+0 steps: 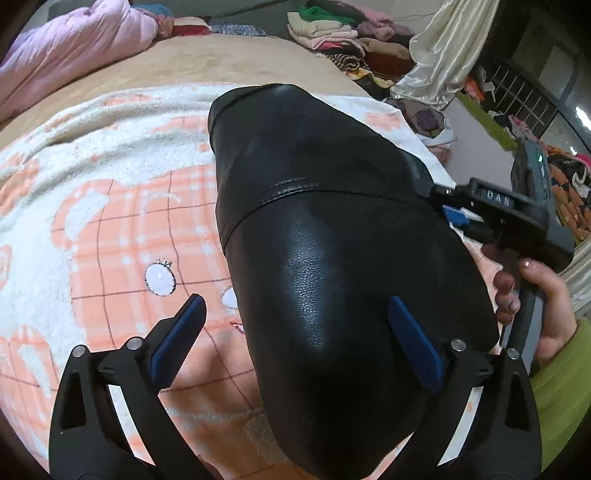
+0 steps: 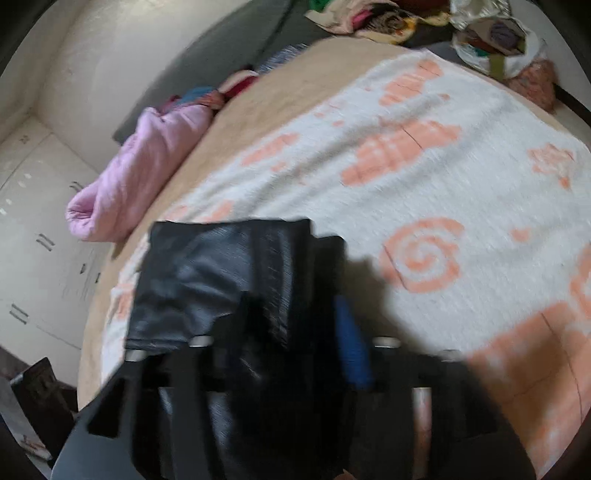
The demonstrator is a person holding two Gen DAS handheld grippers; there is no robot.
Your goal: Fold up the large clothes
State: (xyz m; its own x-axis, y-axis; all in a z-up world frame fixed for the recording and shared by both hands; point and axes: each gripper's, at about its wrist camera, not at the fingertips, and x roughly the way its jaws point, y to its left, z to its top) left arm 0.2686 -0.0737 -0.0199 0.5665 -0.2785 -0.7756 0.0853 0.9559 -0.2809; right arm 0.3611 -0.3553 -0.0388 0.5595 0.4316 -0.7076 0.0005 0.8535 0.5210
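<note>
A black leather garment [image 1: 332, 236] lies folded on the white and orange blanket [image 1: 110, 206]. My left gripper [image 1: 295, 325] is open and hangs just above the garment's near end, one blue pad [image 1: 410, 332] over the leather, the other over the blanket. My right gripper [image 1: 458, 214] shows at the garment's right edge, jaws close together on the leather. In the blurred right wrist view, the right gripper [image 2: 299, 332] appears shut on the garment [image 2: 221, 280], its blue pad [image 2: 351, 343] beside the leather.
The blanket covers a tan bed [image 1: 221, 62]. A pink quilt [image 1: 70, 55] lies at the far left. Piles of clothes [image 1: 332, 33] and a shiny curtain [image 1: 450, 48] lie beyond the bed. White cabinets [image 2: 37, 221] stand by the bed.
</note>
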